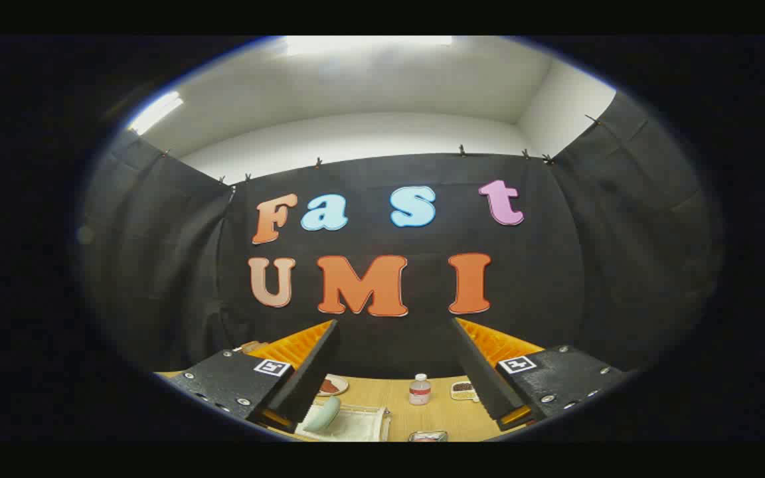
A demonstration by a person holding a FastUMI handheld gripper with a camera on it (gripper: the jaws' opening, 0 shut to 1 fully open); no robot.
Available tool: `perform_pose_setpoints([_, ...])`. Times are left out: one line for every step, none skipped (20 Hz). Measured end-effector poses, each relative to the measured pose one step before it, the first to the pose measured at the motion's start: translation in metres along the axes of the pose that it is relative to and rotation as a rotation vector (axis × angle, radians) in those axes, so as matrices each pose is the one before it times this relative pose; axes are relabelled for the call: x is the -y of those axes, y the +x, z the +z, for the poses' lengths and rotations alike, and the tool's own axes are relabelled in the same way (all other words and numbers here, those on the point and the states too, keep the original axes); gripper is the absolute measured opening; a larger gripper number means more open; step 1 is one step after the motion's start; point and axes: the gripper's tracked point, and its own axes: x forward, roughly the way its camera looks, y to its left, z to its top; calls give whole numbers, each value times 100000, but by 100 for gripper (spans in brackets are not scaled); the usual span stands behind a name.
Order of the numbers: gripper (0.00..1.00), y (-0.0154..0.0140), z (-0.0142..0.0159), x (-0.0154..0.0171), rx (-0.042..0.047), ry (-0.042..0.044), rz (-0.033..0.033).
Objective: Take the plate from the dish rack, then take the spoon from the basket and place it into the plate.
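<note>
Gripper (396, 345) held high and pointed level at booth wall, fingers spread wide apart w/ nothing between them. Table (399, 415) sits low in view, seen through the gap. On it: a pale tray-like thing (356, 425) just ahead of the left finger w/ a pale green rounded item (321, 413) lying at its near corner; can't tell if that's the dish rack or plate, too small. Further back, a small dish w/ dark food (333, 385), a small bottle (420, 390) and another little dish (464, 391). No clear plate, spoon or basket made out yet. Judgement: task at the very start, approach step. To do it well: tip gripper down so tabletop comes into view, find rack first, keep fingers wide, come in edge-on to plate rim, avoid bottle.
</note>
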Motion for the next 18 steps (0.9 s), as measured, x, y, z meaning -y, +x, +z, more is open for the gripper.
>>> perform_pose_setpoints([98,97,-160,-231,-797,546,488])
perform_pose_setpoints([98,13,-9,-213,-227,640,297])
perform_pose_setpoints([98,68,-37,-124,-426,59,640])
perform_pose_setpoints([98,38,-88,-176,-213,-71,395])
perform_pose_setpoints([98,109,-5,-77,-513,-157,374])
perform_pose_setpoints([98,138,-84,-230,-405,-33,675])
perform_pose_setpoints([98,105,0,-188,-593,-382,807])
perform_pose_setpoints([98,9,-150,-149,-468,-316,472])
perform_pose_setpoints([98,53,-1,-55,-377,-442,346])
perform_pose_setpoints([98,142,-62,-57,-264,-140,225])
perform_pose_setpoints([98,90,27,-177,-343,234,341])
perform_pose_setpoints([98,-5,-110,-180,-273,154,700])
perform_pose_setpoints([98,116,0,-129,-429,218,519])
perform_pose_setpoints([98,149,-196,-159,-779,-1,642])
perform_pose_setpoints([98,111,-141,-131,-563,130,515])
perform_pose_setpoints([98,114,-226,-20,-1112,-35,338])
perform_pose_setpoints([98,117,-365,-143,-1541,142,657])
perform_pose_setpoints([98,62,-423,-62,-1751,389,443])
